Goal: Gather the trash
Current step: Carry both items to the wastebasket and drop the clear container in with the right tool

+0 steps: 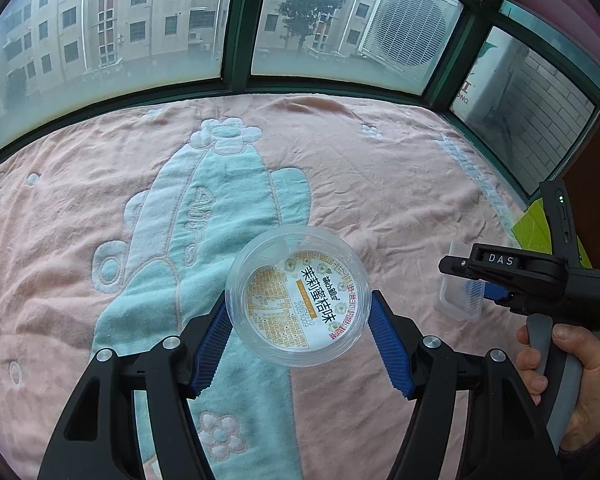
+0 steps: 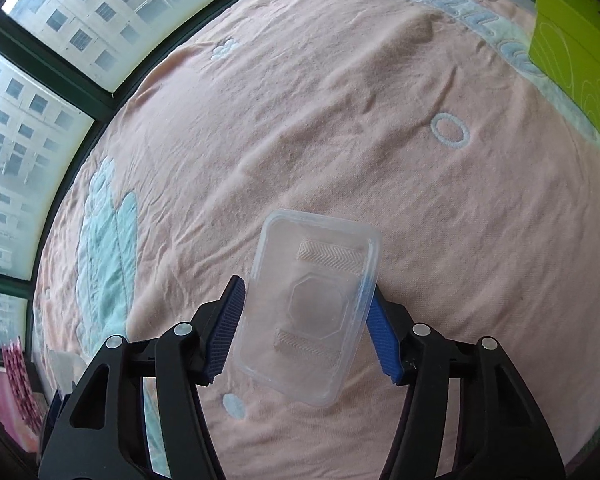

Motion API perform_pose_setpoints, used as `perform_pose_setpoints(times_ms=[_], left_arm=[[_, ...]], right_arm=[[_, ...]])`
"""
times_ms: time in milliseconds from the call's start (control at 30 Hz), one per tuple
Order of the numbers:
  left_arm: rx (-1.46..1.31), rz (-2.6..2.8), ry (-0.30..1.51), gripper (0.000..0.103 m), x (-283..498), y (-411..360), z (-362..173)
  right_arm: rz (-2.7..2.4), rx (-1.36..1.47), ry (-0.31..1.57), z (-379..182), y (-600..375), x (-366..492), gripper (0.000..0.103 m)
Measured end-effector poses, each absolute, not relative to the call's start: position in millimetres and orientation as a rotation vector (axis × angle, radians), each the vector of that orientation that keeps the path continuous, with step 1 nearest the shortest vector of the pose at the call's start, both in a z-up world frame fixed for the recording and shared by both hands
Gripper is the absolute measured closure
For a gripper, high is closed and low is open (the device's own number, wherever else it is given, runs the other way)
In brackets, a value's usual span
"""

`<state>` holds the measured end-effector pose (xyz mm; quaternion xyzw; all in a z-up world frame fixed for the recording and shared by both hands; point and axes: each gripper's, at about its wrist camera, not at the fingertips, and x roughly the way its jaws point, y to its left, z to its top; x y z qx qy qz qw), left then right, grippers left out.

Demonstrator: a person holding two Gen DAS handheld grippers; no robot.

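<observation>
A clear round plastic cup (image 1: 300, 312) with a printed label showing through its bottom sits between the blue pads of my left gripper (image 1: 298, 300), which is shut on its sides just above the pink blanket (image 1: 380, 176). In the right wrist view a clear rectangular plastic tray (image 2: 312, 308) lies tilted on the blanket (image 2: 340, 120). My right gripper (image 2: 306, 292) is shut on it, with a pad against each long side. The left wrist view also shows the right gripper (image 1: 470, 286) at the right, held by a hand (image 1: 560, 360), with the tray (image 1: 456, 300) under its fingers.
The blanket bears a teal cactus pattern (image 1: 220, 208). A lime green box (image 2: 576, 60) stands at the blanket's far right edge. Dark green window frames (image 1: 236, 80) close off the far side. A pink patterned cloth (image 2: 18, 380) hangs at the lower left.
</observation>
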<state>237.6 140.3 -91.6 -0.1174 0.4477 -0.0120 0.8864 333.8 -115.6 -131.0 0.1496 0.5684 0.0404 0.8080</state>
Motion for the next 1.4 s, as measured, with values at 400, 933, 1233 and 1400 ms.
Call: perform_pose_setpoints(times_ms=[400,933,1233,1400], left_arm=[[-0.232,-0.046,0.899,0.038,217.1,120.5,-70.6],[-0.226,-0.11,0.857,0.038,171.5,65.7,-42.2],[-0.216,-0.15,0.859,0.038,150.2,28.4,-36.0],[-0.215,-0.183,0.859,0.038,140.5,6.4,-34.6]], right_arm=[[0.18,0.207,1.087,-89.8,-125.9,273.7,0.045],[0.18,0.119,0.938,-48.3,-170.3,174.6,0.045],[0.132,0.092,0.886,-35.6,-206.1,130.0,0.045],[0.092,0.092,0.865,-30.1,-229.7,109.5,0.045]])
